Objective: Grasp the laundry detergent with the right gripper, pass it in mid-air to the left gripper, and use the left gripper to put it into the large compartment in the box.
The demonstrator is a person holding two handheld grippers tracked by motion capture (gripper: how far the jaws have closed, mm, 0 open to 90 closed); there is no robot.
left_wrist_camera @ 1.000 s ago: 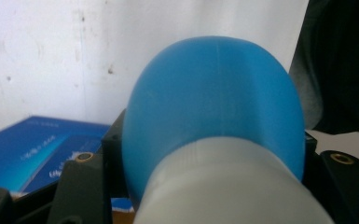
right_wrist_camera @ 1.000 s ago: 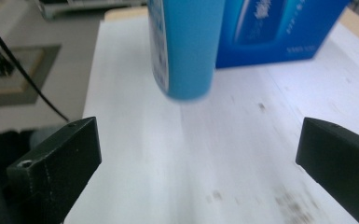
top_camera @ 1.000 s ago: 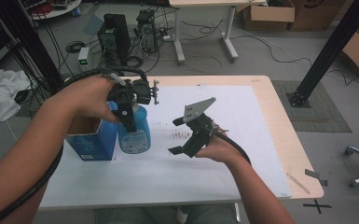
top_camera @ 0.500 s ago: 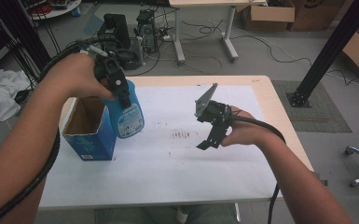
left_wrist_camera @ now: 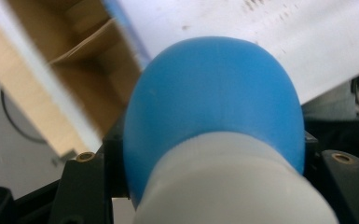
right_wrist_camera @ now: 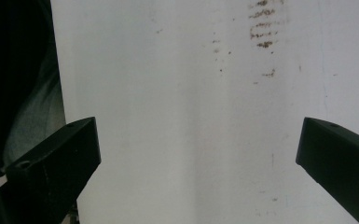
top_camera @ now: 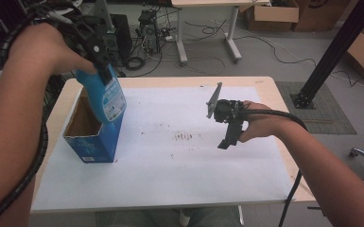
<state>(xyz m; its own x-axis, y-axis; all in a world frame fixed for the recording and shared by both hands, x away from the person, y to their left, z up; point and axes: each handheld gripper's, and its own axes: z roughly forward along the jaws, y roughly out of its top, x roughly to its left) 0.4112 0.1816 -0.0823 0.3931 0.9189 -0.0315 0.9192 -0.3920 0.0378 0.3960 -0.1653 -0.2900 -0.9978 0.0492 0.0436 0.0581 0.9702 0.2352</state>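
Note:
A blue bottle (top_camera: 107,100) with a white label hangs tilted over the open blue cardboard box (top_camera: 91,144) at the table's left, its lower end at the box's opening. My left gripper (top_camera: 103,66) is shut on the bottle's upper part. In the left gripper view the bottle's (left_wrist_camera: 214,107) rounded blue body sits between the jaws of the left gripper (left_wrist_camera: 214,182), with the box's brown inside (left_wrist_camera: 74,70) behind it. My right gripper (top_camera: 227,137) hovers open over the middle right of the table. It holds nothing (right_wrist_camera: 198,163).
A white sheet (top_camera: 194,175) covers the wooden table, with small brown stains (top_camera: 184,136) near its middle. Stains (right_wrist_camera: 261,28) lie ahead of the right jaws. Beyond the table are floor cables, desk legs, cardboard boxes and a black post (top_camera: 331,52).
My left gripper has lifted the bottle up and leftward, from beside the box to above its opening. My right gripper has drawn away to the right.

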